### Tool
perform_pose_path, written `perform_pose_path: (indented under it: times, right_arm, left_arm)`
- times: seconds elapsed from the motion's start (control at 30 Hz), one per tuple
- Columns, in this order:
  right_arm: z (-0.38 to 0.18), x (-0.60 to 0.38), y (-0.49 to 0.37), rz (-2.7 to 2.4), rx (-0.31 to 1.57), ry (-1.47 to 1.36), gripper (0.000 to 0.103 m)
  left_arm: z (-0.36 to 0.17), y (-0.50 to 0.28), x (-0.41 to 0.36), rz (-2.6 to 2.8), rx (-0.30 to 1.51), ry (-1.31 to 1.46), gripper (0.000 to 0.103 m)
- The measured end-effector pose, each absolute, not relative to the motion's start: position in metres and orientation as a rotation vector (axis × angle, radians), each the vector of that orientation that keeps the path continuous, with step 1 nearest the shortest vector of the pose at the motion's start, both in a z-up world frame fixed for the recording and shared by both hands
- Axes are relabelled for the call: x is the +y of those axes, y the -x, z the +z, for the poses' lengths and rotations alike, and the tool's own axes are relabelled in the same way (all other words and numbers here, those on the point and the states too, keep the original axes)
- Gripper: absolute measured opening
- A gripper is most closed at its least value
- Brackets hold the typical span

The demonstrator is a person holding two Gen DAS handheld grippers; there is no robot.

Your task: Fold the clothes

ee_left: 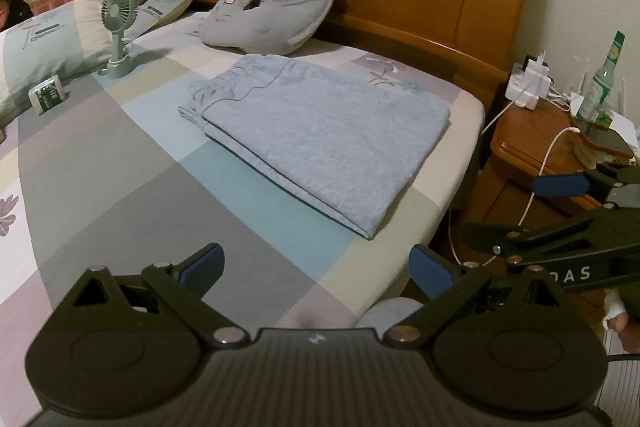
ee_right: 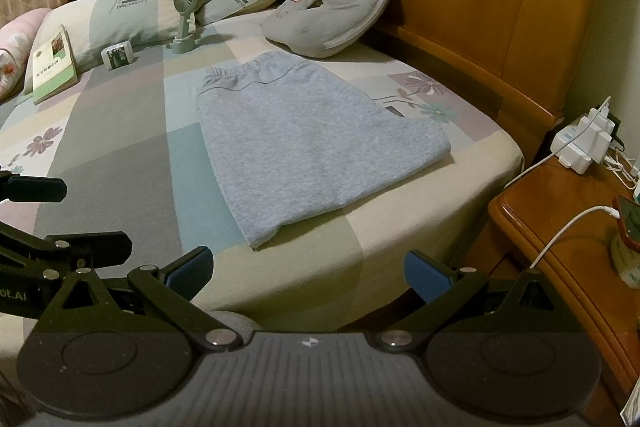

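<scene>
With the left hand-held gripper [ee_left: 316, 267] and the right hand-held gripper [ee_right: 308, 269] both wide open and empty, we should pinch the near corners of the folded grey trousers [ee_left: 320, 135] at frame centre on the bed [ee_left: 120, 163] evenly.

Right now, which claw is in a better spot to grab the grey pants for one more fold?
Probably the right gripper. It is open over the bed's corner, facing the near end of the folded grey pants. The left gripper, also open, is beside it, with the pants off to its right.
</scene>
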State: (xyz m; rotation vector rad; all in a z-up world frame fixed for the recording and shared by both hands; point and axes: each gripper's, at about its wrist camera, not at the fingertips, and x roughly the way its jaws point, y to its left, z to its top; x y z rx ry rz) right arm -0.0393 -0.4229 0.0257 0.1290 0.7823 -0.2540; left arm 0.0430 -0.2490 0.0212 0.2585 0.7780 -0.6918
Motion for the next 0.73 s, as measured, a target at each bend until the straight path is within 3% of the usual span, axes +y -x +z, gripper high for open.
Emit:
perform_pose_path:
  times: [0.73]
  right_arm:
    - [0.0248,-0.4245,0.0404,-0.250,0.781,-0.133,0.103]
  left_arm:
    - [0.0218,-0.0416,-0.2491,-0.698,0.776,-0.260,0.098]
